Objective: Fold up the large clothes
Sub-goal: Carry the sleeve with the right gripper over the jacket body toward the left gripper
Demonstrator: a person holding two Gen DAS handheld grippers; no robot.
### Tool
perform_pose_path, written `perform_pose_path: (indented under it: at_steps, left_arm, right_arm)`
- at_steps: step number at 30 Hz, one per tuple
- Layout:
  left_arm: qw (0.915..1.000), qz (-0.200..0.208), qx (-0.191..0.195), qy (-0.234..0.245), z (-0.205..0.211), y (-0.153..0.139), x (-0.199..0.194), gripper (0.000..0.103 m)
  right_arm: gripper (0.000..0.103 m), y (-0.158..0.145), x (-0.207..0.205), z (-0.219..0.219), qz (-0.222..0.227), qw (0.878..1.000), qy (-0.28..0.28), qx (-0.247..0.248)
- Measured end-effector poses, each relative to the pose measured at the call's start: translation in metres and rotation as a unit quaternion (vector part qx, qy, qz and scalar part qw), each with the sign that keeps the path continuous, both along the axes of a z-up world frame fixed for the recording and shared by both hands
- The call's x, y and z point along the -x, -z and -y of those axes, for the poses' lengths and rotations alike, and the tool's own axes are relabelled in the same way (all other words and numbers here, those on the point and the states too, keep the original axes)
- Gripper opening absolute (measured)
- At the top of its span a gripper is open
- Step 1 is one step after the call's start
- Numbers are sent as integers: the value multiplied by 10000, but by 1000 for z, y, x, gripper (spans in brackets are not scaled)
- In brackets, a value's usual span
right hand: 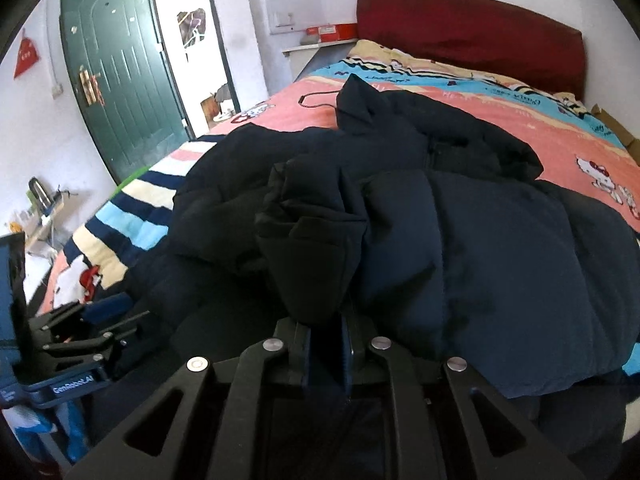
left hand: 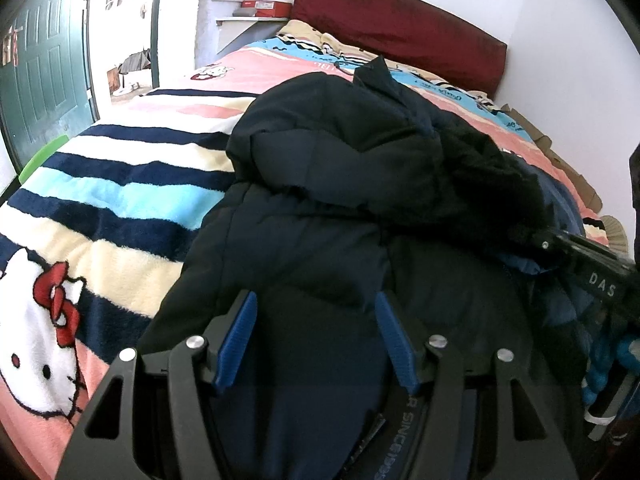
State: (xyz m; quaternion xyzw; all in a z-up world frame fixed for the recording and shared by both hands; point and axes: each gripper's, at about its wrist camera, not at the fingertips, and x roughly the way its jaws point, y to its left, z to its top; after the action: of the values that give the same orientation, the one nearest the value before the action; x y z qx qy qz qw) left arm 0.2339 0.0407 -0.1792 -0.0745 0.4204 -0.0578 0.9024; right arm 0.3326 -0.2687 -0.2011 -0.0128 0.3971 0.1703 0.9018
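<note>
Across the frame centre: a dark navy padded winter jacket (left hand: pixel 340 184) lies crumpled on the bed (left hand: pixel 120 184), over a striped fleece blanket with a cartoon cat print (left hand: pixel 44 320).
Left gripper (left hand: pixel 316 340): low in the left wrist view, blue pads about half apart, jacket fabric lying between them, not pressed.
Right gripper (right hand: pixel 326 354): at the bottom centre of the right wrist view, jaws nearly together, a black fold of the jacket (right hand: pixel 316 264) pinched between them.
Background: dark red headboard (left hand: pixel 400 28) upper right, green door (right hand: pixel 120 92) upper left.
</note>
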Motion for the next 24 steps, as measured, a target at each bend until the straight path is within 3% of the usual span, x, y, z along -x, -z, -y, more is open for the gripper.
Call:
perform_pose_path:
  at_steps: [3,4,5,11,16,20,24]
  left_arm:
    - [10000,-8,-51,1,1,-4,2,60]
    - [10000,-2,-72,-11,1,-6,3,60]
    - [10000,6,-77,-36,0,-8,5,60]
    - [9997,192,-27,-141,-3,-32,13,60]
    - [9993,366,-14,115,15,-60,9,60]
    - [9975,495,-50,511,48,-80,-5,60]
    - [9947,605,-46,826,83,-94,-28,60]
  right_arm:
    - [39,0,0,-4,-34,9999,-121,27]
    - [63,0,0,-6,-78,9996,-254,-31]
    - [74,-1,1,-8,-105,9992,-363,-93]
    - [74,-27,21,-16,167,9956,-827,-406]
    - [74,-66,42,13,675,9924,-973,-322]
    - [74,-76,37,73,798,9956,-458,-151]
    - [74,-74,15,148,728,9964,442,-33]
